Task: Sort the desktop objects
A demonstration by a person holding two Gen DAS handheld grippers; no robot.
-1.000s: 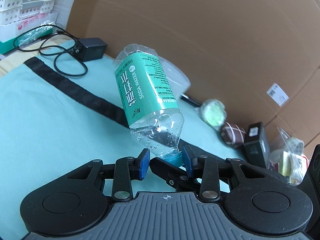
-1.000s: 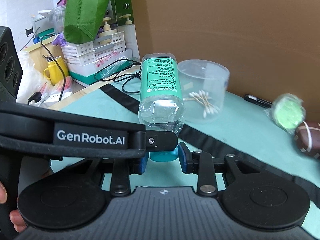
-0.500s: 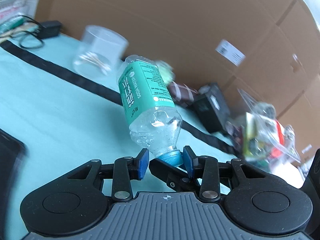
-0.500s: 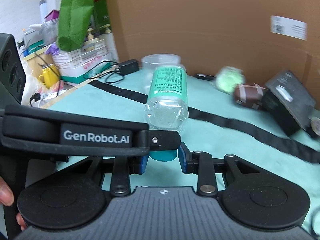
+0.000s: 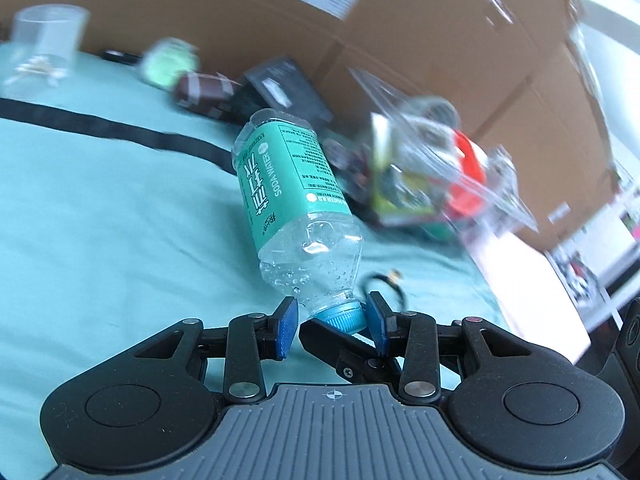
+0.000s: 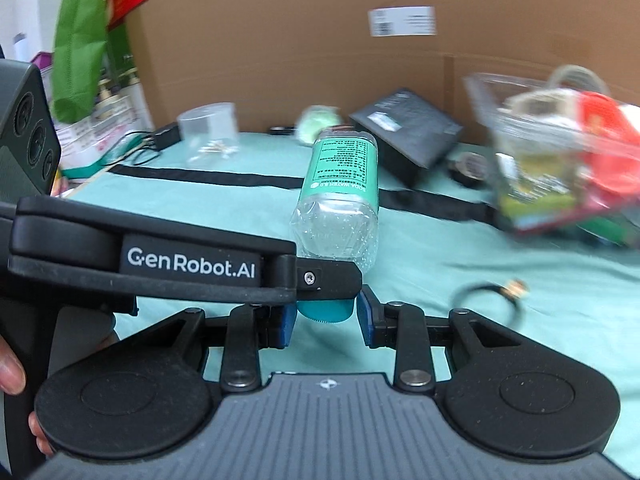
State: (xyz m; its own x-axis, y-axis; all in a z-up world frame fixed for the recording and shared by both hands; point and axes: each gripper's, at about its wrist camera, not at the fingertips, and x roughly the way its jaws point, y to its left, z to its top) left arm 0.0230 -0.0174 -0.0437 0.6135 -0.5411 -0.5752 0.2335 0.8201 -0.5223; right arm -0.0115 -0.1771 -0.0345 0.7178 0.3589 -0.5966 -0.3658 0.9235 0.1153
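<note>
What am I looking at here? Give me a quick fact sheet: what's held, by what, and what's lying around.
Held item: soda water bottle, green label, lifted, cap toward the cameras
Right gripper: pads closed on the blue cap
Left gripper: jaws either side of the same cap; firm grip unclear
Surface: teal cloth with a black stripe
Nearby: clear cup, black box, blurred clear packaging
Backdrop: cardboard wall

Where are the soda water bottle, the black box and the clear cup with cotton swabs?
Soda water bottle (image 6: pixel 340 168), right wrist view, on its green label.
Black box (image 6: pixel 408 124), right wrist view, on its top face.
Clear cup (image 6: pixel 208 124), right wrist view, on its side wall.
</note>
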